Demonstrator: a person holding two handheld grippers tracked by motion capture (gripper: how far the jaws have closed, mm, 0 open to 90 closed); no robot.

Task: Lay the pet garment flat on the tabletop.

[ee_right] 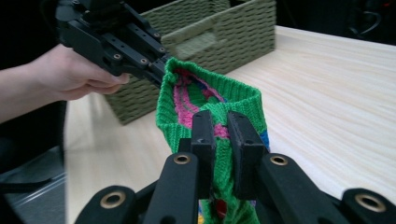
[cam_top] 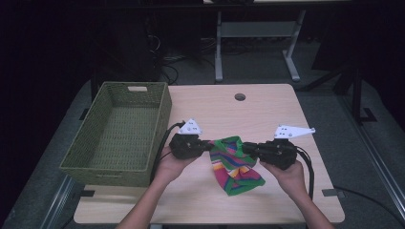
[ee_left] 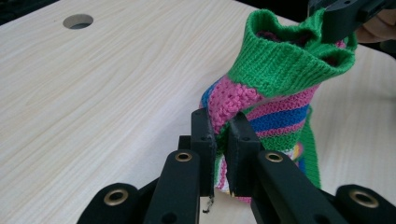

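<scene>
Forearms come in from the near edge of the bench (cam_top: 286, 105), and each of your hands carries a gripper. Your left gripper (cam_top: 208, 146) has its fingers (ee_left: 204, 135) clamped on a pink and blue striped fold of the knitted sock (cam_top: 234, 164). Your right gripper (cam_top: 246, 149) has its fingers (ee_right: 203, 135) pinched on the sock's green ribbed cuff (ee_right: 210, 100). The sock hangs between the two grippers near the middle of the bench, cuff up and open, its lower end resting on the wood. Farther off on your left sits the green woven basket (cam_top: 160, 112), just beside your left hand (cam_top: 169, 164). Beyond the sock, a round hole (cam_top: 239, 97) marks the bench's far side.
</scene>
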